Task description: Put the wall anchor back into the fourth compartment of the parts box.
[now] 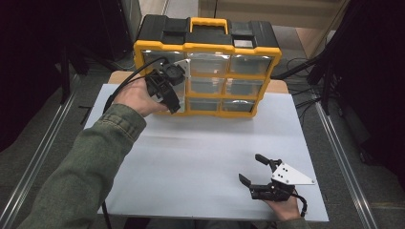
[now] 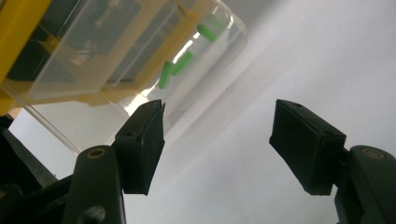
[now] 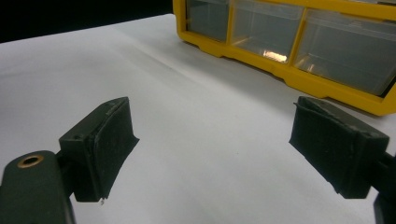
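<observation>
A yellow and black organiser case [image 1: 207,47] stands upright at the far end of the white tabletop [image 1: 200,148], its front a grid of clear drawers. My left gripper [image 1: 172,98] is held against the case's lower left drawers, tilted. In the left gripper view the left gripper [image 2: 217,140] is open, nothing between the pads. Just beyond it a clear drawer [image 2: 140,56] holds a few small green pieces [image 2: 170,70]. My right gripper [image 1: 251,168] rests low near the front right of the table, open. In the right gripper view the right gripper [image 3: 212,149] faces bare tabletop, with the case [image 3: 299,74] farther off.
Metal rails [image 1: 344,157] run along both sides of the table over a grey floor. Cables [image 1: 305,90] lie on the floor at the right behind the case. A dark stand [image 1: 329,71] rises at the far right.
</observation>
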The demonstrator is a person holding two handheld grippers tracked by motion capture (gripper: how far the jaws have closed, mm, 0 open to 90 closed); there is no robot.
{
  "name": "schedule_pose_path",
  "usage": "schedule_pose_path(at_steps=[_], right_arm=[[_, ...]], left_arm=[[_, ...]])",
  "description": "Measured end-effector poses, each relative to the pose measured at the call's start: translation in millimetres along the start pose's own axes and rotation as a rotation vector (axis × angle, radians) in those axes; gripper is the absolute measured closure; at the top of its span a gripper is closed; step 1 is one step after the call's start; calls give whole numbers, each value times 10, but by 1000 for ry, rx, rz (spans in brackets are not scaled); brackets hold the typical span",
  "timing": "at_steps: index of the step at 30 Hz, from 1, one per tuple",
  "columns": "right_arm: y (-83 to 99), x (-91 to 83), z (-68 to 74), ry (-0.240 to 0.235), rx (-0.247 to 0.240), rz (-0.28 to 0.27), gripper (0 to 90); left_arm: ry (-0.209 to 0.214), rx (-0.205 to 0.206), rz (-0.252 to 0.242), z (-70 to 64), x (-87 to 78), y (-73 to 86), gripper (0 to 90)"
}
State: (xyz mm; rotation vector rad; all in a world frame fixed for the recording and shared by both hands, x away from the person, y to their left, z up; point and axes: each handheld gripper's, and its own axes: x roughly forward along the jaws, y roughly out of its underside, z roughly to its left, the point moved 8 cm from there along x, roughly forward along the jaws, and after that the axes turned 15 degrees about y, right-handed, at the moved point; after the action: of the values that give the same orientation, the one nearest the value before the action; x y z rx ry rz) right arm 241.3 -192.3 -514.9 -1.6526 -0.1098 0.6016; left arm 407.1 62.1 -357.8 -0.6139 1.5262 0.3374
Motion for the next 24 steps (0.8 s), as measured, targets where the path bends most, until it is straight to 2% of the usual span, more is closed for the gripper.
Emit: schedule_pose_path(at_steps=[8,12,16,24], right_arm=[[1,3,4,1,3,2,139],[4,9,6,1,1,2,139],[5,9,13,-1,-5,2,139],[11,8,13,-1,0,7,139]], left_arm=[[7,-5,-15,1,105,227,344],[27,4,-2,-5,217,372,344],[43,-6,-2,15,358,507,344],[74,-11,-5,10,585,700,344]])
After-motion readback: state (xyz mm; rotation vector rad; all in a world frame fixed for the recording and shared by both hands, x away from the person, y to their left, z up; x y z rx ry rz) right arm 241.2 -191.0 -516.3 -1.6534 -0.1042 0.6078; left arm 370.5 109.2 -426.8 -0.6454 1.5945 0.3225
